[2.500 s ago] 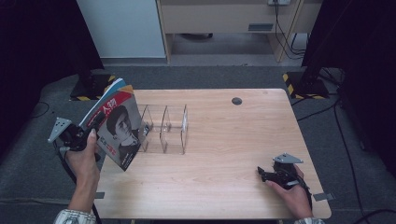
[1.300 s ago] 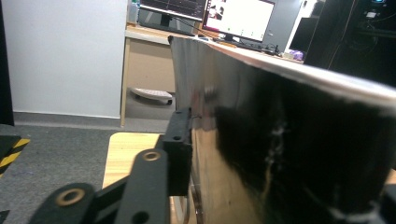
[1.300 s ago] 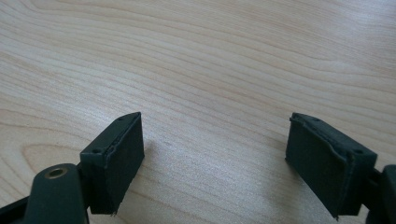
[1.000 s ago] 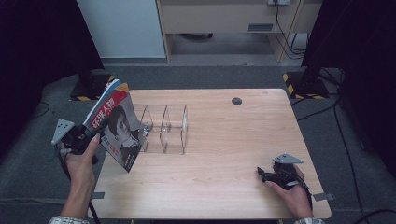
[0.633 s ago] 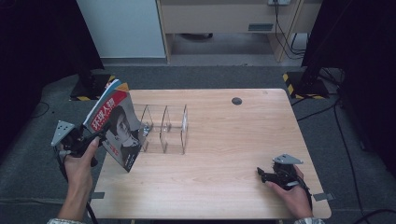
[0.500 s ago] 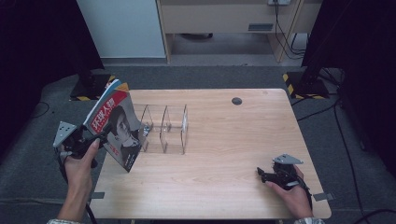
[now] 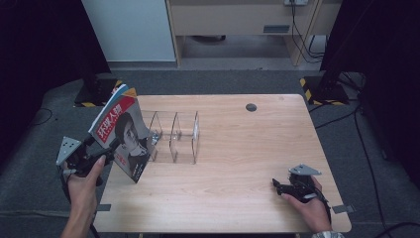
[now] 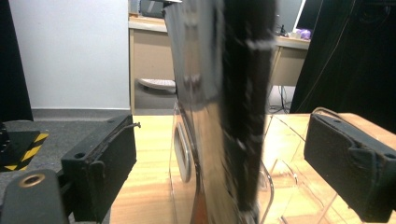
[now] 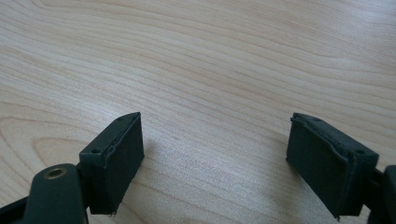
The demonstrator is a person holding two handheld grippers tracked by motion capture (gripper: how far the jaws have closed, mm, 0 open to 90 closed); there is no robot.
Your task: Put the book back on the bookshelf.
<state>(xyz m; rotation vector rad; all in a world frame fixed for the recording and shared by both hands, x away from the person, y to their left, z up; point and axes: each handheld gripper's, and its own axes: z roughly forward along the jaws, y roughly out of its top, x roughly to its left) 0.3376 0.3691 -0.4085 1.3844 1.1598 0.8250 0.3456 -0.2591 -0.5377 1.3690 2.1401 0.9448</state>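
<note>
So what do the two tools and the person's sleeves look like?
Both tools are black, each with two blocky black jaws and a grey three-cornered plate on top: left tool, right tool. A dark cable trails from the left one. A patterned cuff shows at the right wrist.

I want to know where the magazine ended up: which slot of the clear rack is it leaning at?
The leftmost slot of the clear rack: the magazine leans there, nearest the left gripper; the other slots hold nothing.
</note>
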